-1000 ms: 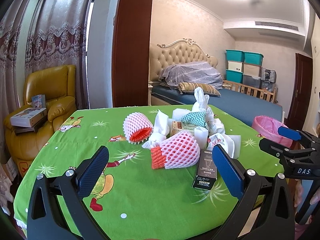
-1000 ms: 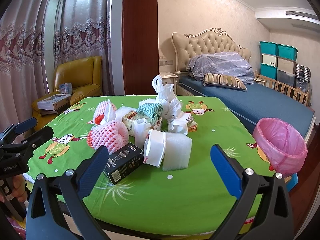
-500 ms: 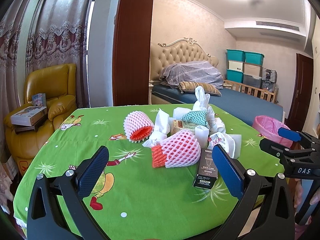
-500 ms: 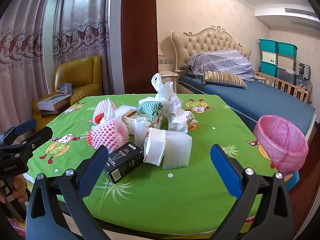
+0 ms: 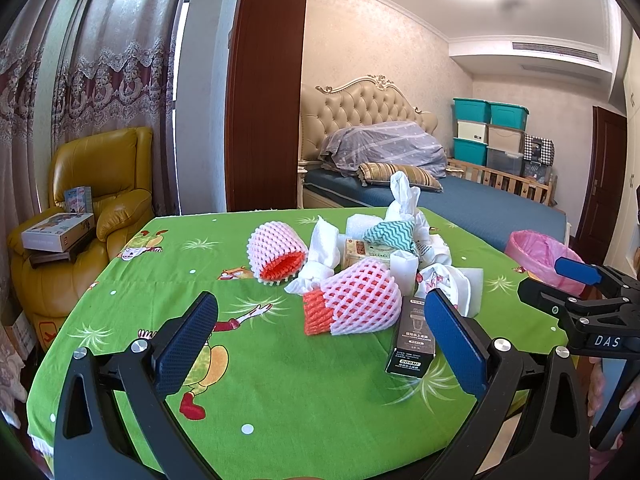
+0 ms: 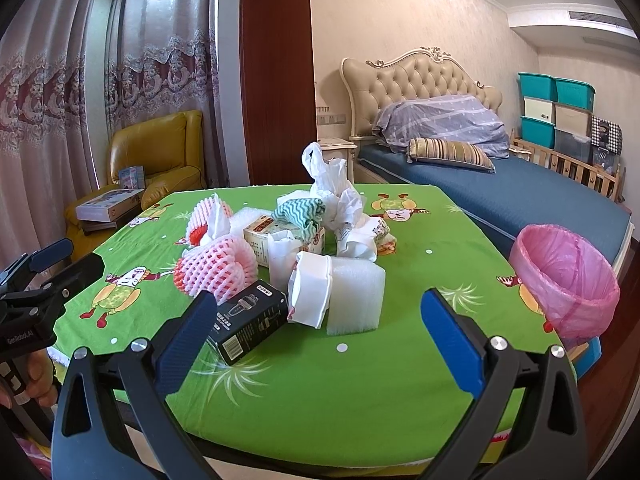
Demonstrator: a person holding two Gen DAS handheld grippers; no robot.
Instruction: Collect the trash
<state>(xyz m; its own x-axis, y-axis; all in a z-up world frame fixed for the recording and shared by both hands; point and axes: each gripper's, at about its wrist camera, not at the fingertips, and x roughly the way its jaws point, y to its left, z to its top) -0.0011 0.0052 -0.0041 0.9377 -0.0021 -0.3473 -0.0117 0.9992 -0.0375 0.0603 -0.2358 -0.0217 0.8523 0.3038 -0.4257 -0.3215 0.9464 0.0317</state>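
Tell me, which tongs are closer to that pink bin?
The right tongs. The pink bin sits just off their right side at the table edge. The left tongs face the trash pile, with the bin beyond the right tongs.

A yellow leather armchair (image 5: 100, 184) stands left of the table, boxes (image 5: 58, 232) stacked on its seat — lace-trimmed curtains (image 5: 100, 80) hang behind it. Beyond a dark wooden panel (image 6: 276, 72), a bed (image 6: 500, 196) with tufted headboard (image 6: 416, 84) holds a striped pillow (image 6: 450, 152); teal storage bins (image 6: 556, 108) sit stacked against the far wall.
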